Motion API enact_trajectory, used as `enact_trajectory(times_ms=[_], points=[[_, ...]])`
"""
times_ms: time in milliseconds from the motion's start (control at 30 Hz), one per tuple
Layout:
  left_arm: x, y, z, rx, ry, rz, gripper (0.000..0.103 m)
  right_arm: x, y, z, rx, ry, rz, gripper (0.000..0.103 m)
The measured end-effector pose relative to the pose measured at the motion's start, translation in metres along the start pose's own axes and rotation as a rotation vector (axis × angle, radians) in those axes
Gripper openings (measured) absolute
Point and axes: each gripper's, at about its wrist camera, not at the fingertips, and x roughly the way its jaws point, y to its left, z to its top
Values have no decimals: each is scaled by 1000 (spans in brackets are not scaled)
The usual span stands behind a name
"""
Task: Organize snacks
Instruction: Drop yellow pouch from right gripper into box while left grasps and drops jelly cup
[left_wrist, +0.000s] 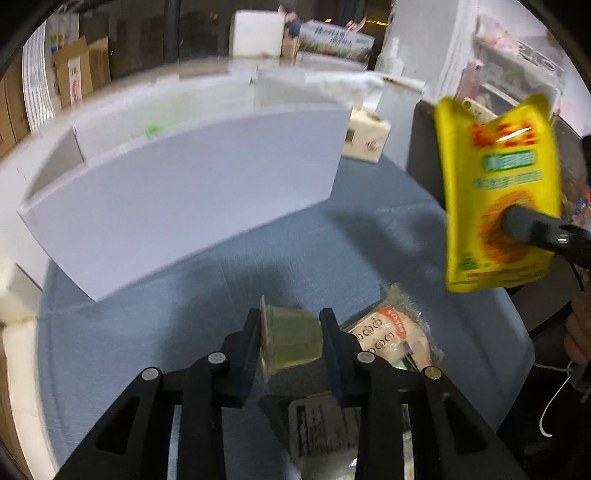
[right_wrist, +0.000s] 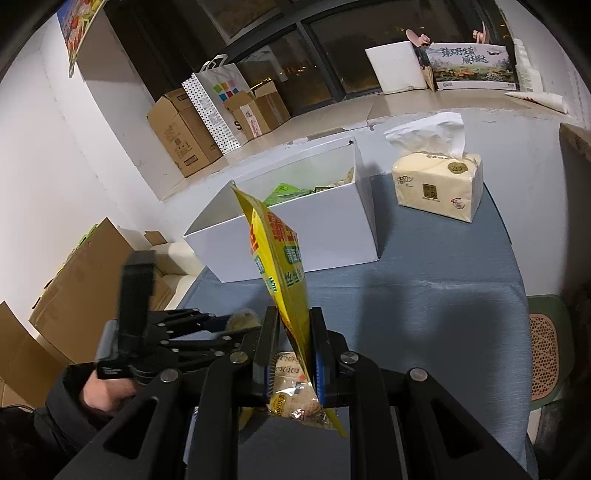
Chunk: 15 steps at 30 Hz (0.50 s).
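Left wrist view: left gripper (left_wrist: 291, 338) clamps a green jelly cup (left_wrist: 290, 341) above the blue table (left_wrist: 147, 314); right gripper (right_wrist: 294, 349) pinches a yellow pouch (right_wrist: 277, 258) near the white box (right_wrist: 295, 229).

A tissue pack (right_wrist: 437, 184) sits on the blue tablecloth (right_wrist: 424, 295); cardboard boxes (right_wrist: 184, 133) line the wall.

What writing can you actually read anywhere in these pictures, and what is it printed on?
"臻品野生菌 顺丰鲜达", as best I can read: banner by the window.
"清风": tissue pack.
"S": spotted paper bag.
Yellow packet: red and green characters, folded and blurred, unreadable.
Clear snack packet and cardboard boxes: print too small to read.
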Motion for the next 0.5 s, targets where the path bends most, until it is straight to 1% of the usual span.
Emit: enact_trajectory(times_ms=[67, 133, 167, 233, 267, 333, 433, 500], points=[[-15, 3, 1, -7, -39, -14, 35, 1, 1, 2, 4, 1, 5, 17], [-35, 6, 5, -10, -97, -18, 35, 0, 4, 6, 4, -9, 14, 17], [-45, 7, 7, -7, -125, -15, 35, 1, 5, 9, 1, -13, 17, 17], [-70, 10, 18, 10, -209, 14, 35, 1, 10, 20, -6, -28, 25, 17], [-80, 12, 26, 22, -245, 38, 35, 1, 13, 27, -9, -39, 29, 17], [-94, 23, 42, 12, -288, 68, 35, 3, 20, 47, -17, -63, 39, 17], [-102, 49, 71, -50, -334, 86, 35, 14, 29, 80, -18, -75, 56, 17], [-101, 69, 93, -74, -353, 123, 35, 27, 35, 105, -17, -71, 40, 17]])
